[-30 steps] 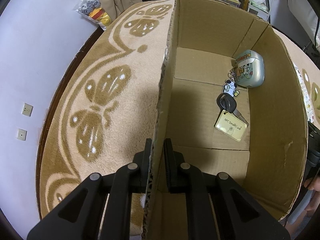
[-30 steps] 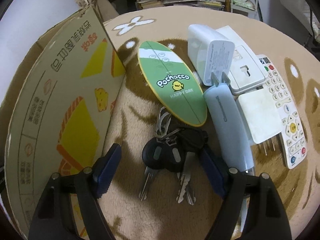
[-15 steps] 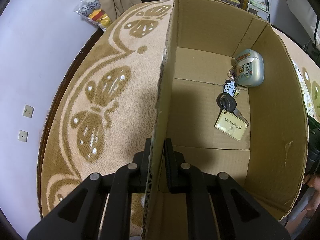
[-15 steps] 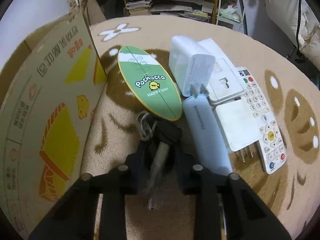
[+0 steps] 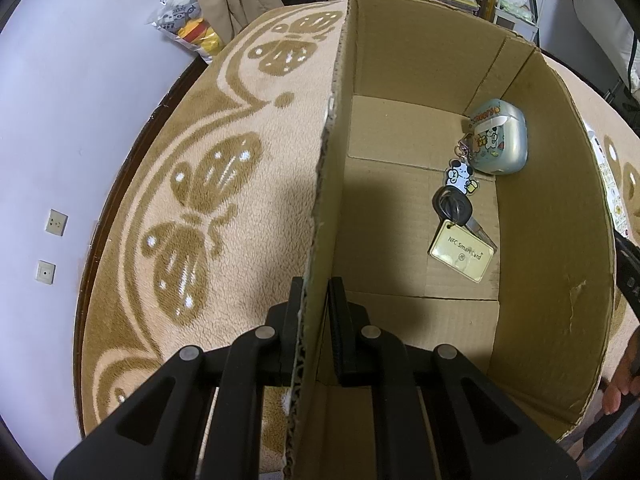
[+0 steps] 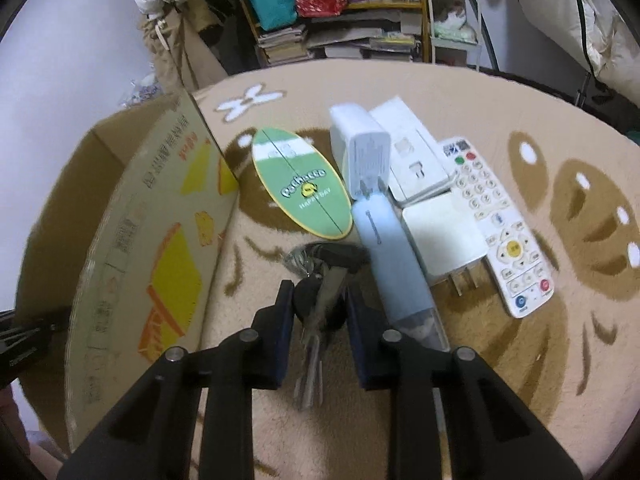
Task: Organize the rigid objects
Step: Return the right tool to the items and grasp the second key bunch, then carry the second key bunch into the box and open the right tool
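**Box wall pinched on the left, key bunch gripped on the right**

Left wrist view: the left gripper [image 5: 316, 320] has its jaws narrowed onto the upright wall of the cardboard box [image 5: 556, 240], one black finger outside and one inside the corrugated edge. The box stands open on a plush beige rug [image 5: 224, 184] with brown butterfly shapes. On the box floor, near its right wall, lies a black-headed key [image 5: 454, 208] with a cartoon dog charm [image 5: 460, 176] and a pale yellow NFC card tag [image 5: 462, 256]. Just beyond them, in the far corner, sits a rounded light-blue case [image 5: 498, 142] with stickers. A plush toy [image 5: 188, 24] rests off the rug against the white wall.

Right wrist view: the right gripper [image 6: 320, 312], blue-padded, is closed on a bunch of keys [image 6: 320, 280], the metal blades hanging down between the fingers. The printed outer face of the box rises just to the left. Crowded close ahead on the rug: a green oval Pochacco board [image 6: 304, 188], a white plug adapter [image 6: 364, 152] lying on a white flat box [image 6: 412, 156], a long pale-blue device [image 6: 392, 260], a square white charger [image 6: 444, 240] with prongs, and a white remote control [image 6: 500, 224] at the right. Cluttered shelves [image 6: 320, 20] stand behind.
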Demonstrator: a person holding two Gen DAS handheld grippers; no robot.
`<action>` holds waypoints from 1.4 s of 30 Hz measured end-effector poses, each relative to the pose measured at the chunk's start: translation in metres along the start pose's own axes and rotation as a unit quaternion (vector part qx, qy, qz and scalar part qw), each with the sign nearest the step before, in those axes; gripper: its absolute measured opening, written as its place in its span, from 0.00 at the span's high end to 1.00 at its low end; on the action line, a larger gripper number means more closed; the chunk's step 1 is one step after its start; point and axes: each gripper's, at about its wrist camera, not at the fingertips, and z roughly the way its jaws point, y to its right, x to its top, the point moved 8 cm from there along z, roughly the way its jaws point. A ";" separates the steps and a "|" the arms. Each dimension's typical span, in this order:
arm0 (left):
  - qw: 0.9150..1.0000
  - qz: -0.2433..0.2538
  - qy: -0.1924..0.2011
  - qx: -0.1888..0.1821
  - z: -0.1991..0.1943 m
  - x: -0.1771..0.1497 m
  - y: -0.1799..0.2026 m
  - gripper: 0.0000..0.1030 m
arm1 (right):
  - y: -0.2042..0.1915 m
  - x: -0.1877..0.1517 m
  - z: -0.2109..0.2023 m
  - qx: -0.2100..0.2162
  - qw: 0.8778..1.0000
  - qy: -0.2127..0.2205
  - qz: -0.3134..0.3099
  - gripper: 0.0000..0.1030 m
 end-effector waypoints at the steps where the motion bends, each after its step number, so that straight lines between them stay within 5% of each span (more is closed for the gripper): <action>1: 1.000 0.000 0.000 0.000 0.000 0.000 0.000 0.90 | -0.001 0.000 -0.003 -0.001 1.000 0.001 -0.001 0.76; 7: 1.000 0.005 0.003 0.006 0.000 0.000 0.003 0.90 | -0.001 0.004 -0.018 0.003 1.000 0.017 0.004 0.77; 8: 1.000 0.007 0.004 0.007 -0.001 0.000 0.003 0.90 | -0.003 0.007 -0.022 0.009 1.000 0.020 0.004 0.93; 25: 1.000 0.010 0.006 0.010 -0.003 0.001 0.002 0.90 | -0.029 0.037 -0.063 0.056 0.996 0.073 -0.014 0.93; 35: 1.000 0.013 0.007 0.014 -0.003 0.001 0.002 0.90 | -0.091 0.077 -0.119 0.114 0.981 0.136 -0.074 0.93; 42: 1.000 0.013 0.007 0.014 -0.003 0.001 0.003 0.90 | -0.132 0.074 -0.117 0.145 0.976 0.124 -0.101 0.93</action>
